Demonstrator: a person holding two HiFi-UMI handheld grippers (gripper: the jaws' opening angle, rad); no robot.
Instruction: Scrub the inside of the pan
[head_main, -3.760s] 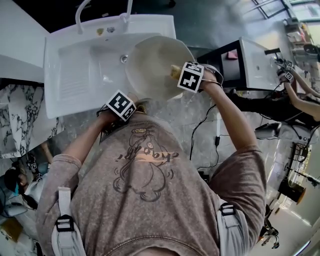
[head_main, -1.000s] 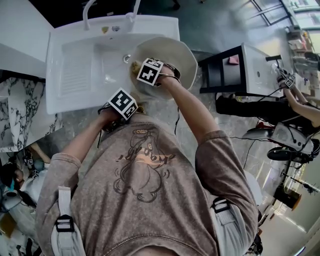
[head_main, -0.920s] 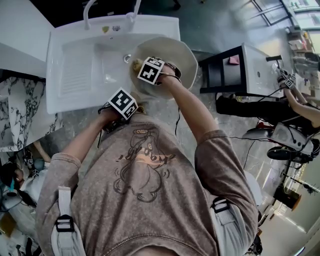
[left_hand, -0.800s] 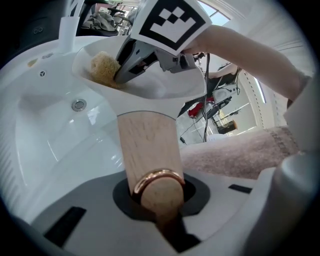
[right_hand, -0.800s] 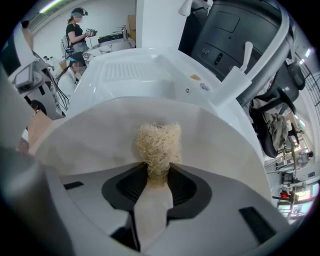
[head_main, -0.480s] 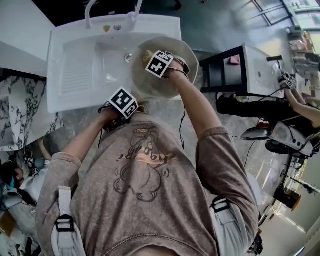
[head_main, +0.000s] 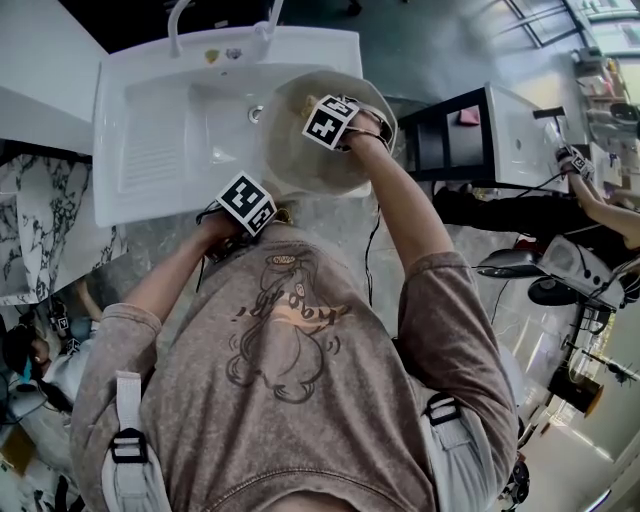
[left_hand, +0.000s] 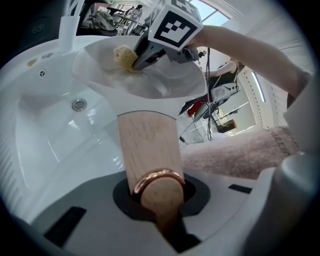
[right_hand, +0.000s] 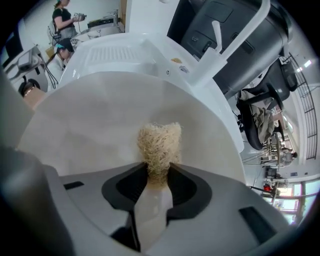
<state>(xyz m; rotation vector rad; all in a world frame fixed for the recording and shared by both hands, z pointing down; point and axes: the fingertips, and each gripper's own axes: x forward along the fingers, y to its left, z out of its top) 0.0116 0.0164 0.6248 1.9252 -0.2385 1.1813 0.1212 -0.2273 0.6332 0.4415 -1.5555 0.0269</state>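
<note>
Over the right end of the white sink (head_main: 150, 140) the pale pan (head_main: 300, 165) hangs tilted, its open inside turned up toward the person. Down at the sink's front edge the left gripper (left_hand: 159, 200) is clamped on the pan's wooden handle (left_hand: 147, 150), its jaws closed round it just by the copper ring (left_hand: 157, 176) at the handle's end. That gripper sits where it sat a second ago, and nearly four seconds ago too; the pan has hardly shifted either.

It is the right gripper (right_hand: 157, 180) that has moved. Its jaws pinch a straw-coloured tuft of scrubber (right_hand: 160, 142), and the tuft presses against the pan's inner wall. Nearly four seconds ago this gripper was at the right side of the pan. A second ago it had crossed to the left side, close by the drain (head_main: 256, 114). Half a second ago it was coming back through the middle, and now it stands farther right again, toward the far part of the bowl. Seen from along the handle, the scrubber touches the inside well up from the handle end, below the tap (head_main: 268, 20).
</note>
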